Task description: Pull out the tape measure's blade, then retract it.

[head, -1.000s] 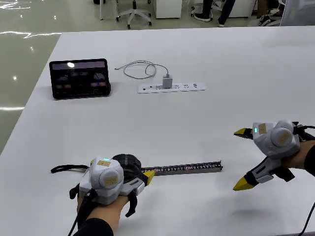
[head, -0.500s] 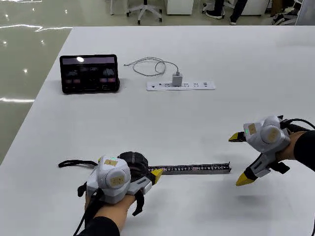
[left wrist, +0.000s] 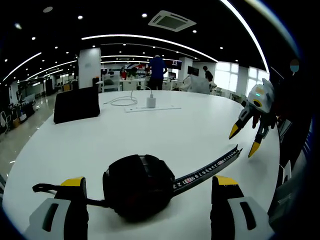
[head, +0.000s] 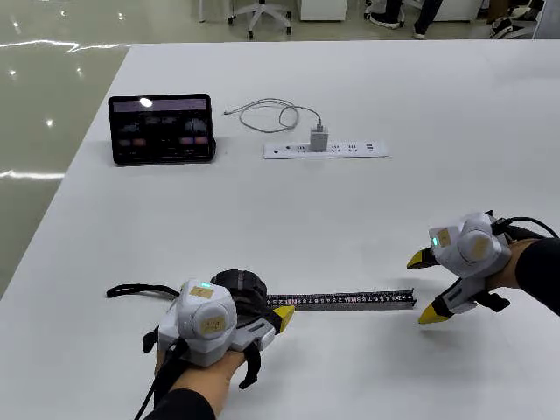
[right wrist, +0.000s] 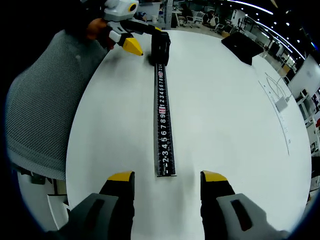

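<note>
L hand-held gripper (left wrist: 150, 182) released, half-hiding tape case (head: 236, 284); R hand-held gripper (head: 422, 289) released by blade tip (right wrist: 166, 169).

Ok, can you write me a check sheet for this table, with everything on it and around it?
Surface: white table, bare in the middle.
Job's things: tape measure on the table, blade pulled out along it, black strap trailing behind.
Clutter: tablet standing up, power strip with a charger.
Grippers: left gripper open, jaws either side of the tape measure; right gripper open at the blade's tip.
Cables: white cable looped beside the charger.
Surroundings: shiny floor, office chair.
</note>
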### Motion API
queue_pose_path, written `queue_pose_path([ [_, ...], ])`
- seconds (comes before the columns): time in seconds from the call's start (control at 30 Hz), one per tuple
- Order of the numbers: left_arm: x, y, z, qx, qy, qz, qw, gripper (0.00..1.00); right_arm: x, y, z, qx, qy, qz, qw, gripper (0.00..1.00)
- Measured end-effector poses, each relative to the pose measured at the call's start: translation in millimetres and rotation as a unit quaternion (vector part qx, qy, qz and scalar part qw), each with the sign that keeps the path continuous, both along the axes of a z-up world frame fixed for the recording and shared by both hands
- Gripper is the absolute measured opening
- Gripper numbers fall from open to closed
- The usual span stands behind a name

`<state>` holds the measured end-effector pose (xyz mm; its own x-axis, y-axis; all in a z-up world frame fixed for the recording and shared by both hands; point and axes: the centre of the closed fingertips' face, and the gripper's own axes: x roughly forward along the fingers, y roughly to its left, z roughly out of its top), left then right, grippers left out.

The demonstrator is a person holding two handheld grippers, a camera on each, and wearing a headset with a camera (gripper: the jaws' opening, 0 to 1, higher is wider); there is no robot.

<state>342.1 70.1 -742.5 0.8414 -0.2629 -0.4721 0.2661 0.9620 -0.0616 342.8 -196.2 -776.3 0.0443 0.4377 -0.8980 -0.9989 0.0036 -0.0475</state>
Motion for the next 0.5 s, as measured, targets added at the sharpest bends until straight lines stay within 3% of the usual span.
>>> queue_pose_path([
  [0.23, -0.6, 0.0, -2.6, -0.003, 0.005, 0.000, 1.0000, 1.00, -5.8, 3.0, -4.3, -0.006, 0.011, 0.015, 0.9998, 0.33],
  [0.5, -1.1, -0.8, -3.0, -0.003, 0.005, -0.003, 1.0000, 1.00, -0.8, 2.6, -9.3, -0.013, 0.011, 0.010, 0.9998, 0.19],
])
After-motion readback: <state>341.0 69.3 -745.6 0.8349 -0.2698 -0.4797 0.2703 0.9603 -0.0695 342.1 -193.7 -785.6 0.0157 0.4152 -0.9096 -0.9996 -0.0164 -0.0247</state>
